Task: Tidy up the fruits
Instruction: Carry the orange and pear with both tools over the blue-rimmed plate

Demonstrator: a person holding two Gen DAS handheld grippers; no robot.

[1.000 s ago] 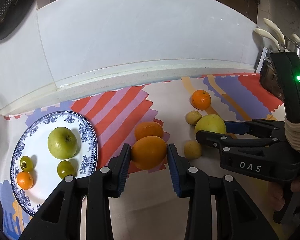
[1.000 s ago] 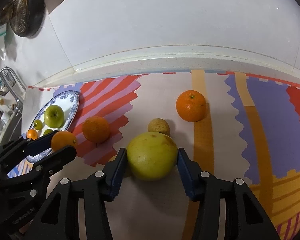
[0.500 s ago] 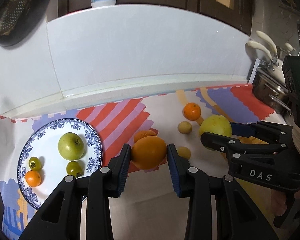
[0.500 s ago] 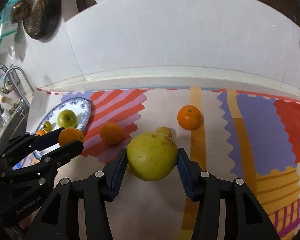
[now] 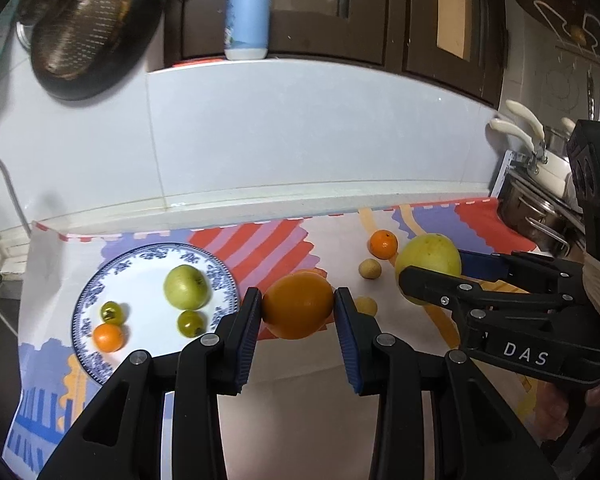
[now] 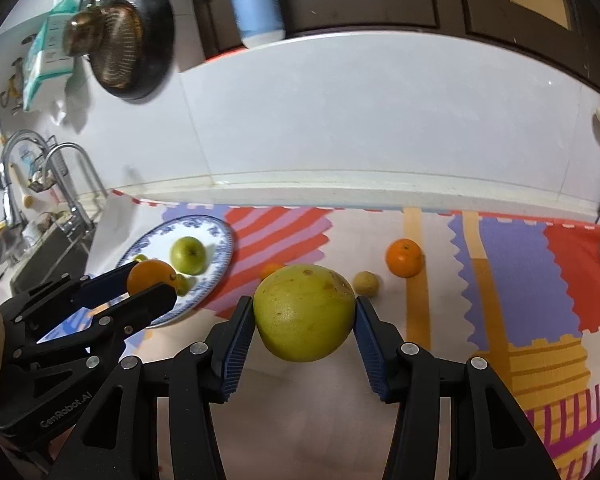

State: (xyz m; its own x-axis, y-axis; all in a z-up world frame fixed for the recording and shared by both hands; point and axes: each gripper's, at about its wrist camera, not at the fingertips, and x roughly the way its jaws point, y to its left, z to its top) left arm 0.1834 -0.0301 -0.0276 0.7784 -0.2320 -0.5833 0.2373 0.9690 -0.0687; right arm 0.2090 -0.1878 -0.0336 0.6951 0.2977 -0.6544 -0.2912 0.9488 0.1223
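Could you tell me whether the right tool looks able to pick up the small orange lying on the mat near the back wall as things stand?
Probably not yet: the right tool is shut on the large yellow-green fruit, so it has no free grip. The path to the small orange itself looks open.

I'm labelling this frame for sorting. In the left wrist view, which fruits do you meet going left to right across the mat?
Small orange on the plate → green apple → held orange → far orange → big yellow fruit.

I can see only a sliver of a second orange (image 6: 271, 270) behind my held yellow fruit (image 6: 305, 317); the plate's (image 6: 220, 258) near rim is hidden.
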